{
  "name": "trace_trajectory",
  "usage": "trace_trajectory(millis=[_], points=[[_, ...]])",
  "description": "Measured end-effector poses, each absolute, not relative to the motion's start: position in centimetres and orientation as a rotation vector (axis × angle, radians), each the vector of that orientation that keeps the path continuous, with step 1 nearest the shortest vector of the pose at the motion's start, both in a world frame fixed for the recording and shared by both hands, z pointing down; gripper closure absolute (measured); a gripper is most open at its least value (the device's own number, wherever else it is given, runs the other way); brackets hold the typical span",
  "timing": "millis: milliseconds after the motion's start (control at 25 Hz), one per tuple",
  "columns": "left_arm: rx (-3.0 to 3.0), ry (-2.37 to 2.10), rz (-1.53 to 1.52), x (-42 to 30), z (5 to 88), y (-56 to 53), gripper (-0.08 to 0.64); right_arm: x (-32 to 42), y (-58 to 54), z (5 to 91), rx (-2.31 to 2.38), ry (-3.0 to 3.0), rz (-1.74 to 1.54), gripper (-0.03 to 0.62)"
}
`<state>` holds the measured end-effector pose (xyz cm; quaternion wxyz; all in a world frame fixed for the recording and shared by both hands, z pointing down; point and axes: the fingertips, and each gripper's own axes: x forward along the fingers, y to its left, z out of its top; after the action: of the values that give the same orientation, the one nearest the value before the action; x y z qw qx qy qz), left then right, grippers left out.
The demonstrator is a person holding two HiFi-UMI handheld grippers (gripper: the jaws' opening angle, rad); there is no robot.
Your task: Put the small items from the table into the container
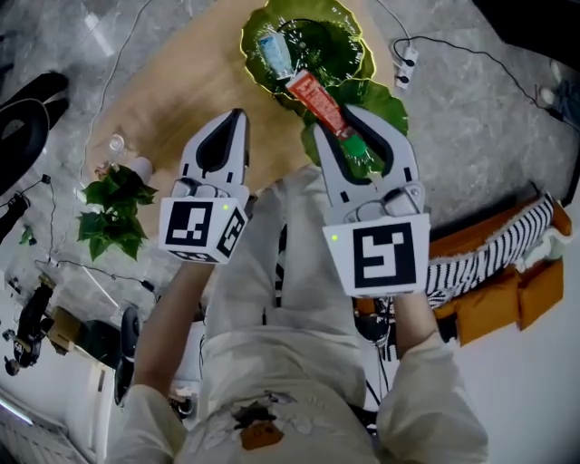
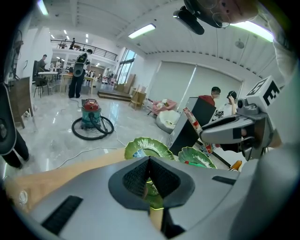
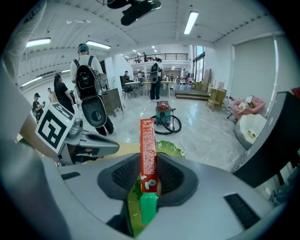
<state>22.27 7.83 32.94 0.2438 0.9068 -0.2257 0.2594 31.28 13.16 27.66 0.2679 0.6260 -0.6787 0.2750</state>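
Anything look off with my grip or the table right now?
Nothing looks spilled or damaged. One oddity: the right gripper holds the red tube near its green cap end, so most of the tube sticks out past the jaws, slanting over the green leaf dishes.

Tube [image 1: 274,53] in far dish [image 1: 340,41], behind near dish [image 1: 385,104], on table [image 1: 181,91].

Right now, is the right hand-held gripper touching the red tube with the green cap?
Touching. In the right gripper view the right hand-held gripper clamps the red tube between its pads.
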Motion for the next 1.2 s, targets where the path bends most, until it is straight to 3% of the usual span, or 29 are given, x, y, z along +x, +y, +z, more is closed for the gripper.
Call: trace_trajectory(millis=[1200], points=[[2.512, -0.550, 0.705, 24.2, 30.7, 9.4, 0.560, 35.5, 20.9, 34.8, 1.572, -1.562, 0.887, 0.480]])
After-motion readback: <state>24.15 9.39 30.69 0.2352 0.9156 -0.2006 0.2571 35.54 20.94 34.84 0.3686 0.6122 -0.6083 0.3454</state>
